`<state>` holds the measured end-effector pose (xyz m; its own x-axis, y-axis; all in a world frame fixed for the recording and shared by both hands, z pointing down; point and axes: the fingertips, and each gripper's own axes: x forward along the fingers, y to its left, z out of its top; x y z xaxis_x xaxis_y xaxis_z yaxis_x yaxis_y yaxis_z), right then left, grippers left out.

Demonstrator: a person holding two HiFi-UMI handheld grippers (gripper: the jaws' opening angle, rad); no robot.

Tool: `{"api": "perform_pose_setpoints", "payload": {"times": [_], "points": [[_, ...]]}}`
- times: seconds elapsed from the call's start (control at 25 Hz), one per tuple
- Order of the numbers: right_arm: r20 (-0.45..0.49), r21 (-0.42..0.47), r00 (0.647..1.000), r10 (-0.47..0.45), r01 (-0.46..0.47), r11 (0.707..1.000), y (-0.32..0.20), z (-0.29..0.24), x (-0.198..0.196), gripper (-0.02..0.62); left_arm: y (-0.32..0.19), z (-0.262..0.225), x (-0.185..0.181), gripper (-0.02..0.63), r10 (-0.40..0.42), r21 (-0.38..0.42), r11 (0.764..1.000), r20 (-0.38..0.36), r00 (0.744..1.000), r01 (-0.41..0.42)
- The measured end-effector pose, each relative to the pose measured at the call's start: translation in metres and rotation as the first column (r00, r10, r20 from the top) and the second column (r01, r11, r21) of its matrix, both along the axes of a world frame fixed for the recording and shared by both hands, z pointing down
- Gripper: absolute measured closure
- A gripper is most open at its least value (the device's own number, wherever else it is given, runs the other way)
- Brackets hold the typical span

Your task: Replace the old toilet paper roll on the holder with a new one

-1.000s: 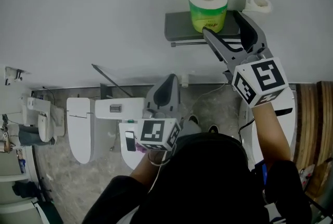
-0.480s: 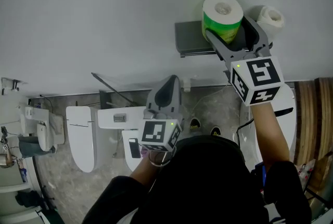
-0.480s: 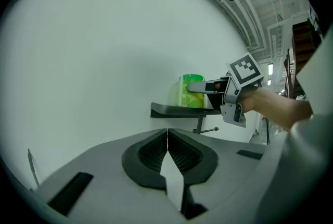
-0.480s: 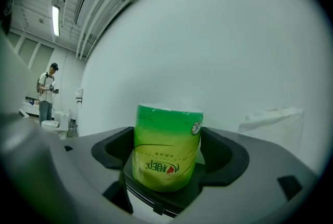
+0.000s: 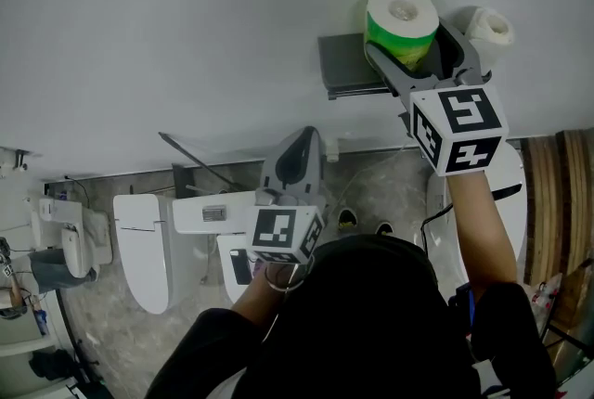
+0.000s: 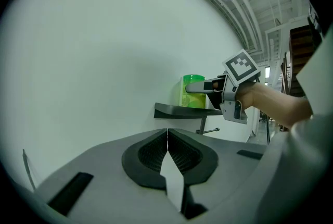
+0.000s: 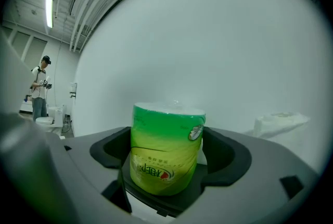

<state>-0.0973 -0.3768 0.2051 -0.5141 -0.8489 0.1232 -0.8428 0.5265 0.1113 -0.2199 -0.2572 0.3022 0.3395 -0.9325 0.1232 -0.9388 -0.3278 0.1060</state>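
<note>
**Green-wrapped roll stood on the holder, jaws widening around it**

Green plastic wrap covered the new toilet paper roll (image 5: 400, 24), which stood upright on the flat top of the wall-mounted holder (image 5: 342, 63). The right gripper (image 5: 408, 54) reached level to it with a jaw on either side. Its jaws were opening, and slim gaps showed between pads and wrapper, so nothing was pinched. Just beside it, on the right, sat a bare white roll (image 5: 489, 24), probably the old one; what carried it could not be made out. The thin bar (image 5: 357, 93) under the holder's top looked empty.

The left gripper (image 5: 299, 151) hung lower and well apart from the holder, jaws pressed together. A white sliver showed at their seam, and it was unclear whether that was paper or a gap.

The step in hand seemed to be staging the new roll on the holder. The next move probably called for unwrapping it, then threading it onto the bar without knocking the white roll off.
</note>
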Motion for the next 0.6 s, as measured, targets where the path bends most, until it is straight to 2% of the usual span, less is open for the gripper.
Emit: {"api": "perform_pose_setpoints", "payload": {"times": [0.24, 0.4, 0.6], "points": [[0.006, -0.012, 1.000, -0.023, 0.023, 1.000, -0.006, 0.002, -0.005, 0.184, 0.001, 0.006, -0.004, 0.583, 0.022, -0.005, 1.000, -0.019, 1.000, -0.023], [0.030, -0.024, 0.997, -0.076, 0.076, 0.997, -0.001, 0.003, -0.004, 0.186, 0.002, 0.005, -0.008, 0.583, 0.020, -0.001, 1.000, -0.018, 1.000, -0.020], [0.030, 0.035, 0.989, -0.141, 0.140, 0.989, 0.016, -0.019, -0.005, 0.186, 0.004, 0.004, -0.008, 0.583, 0.032, 0.007, 0.999, -0.008, 0.999, -0.032]]}}
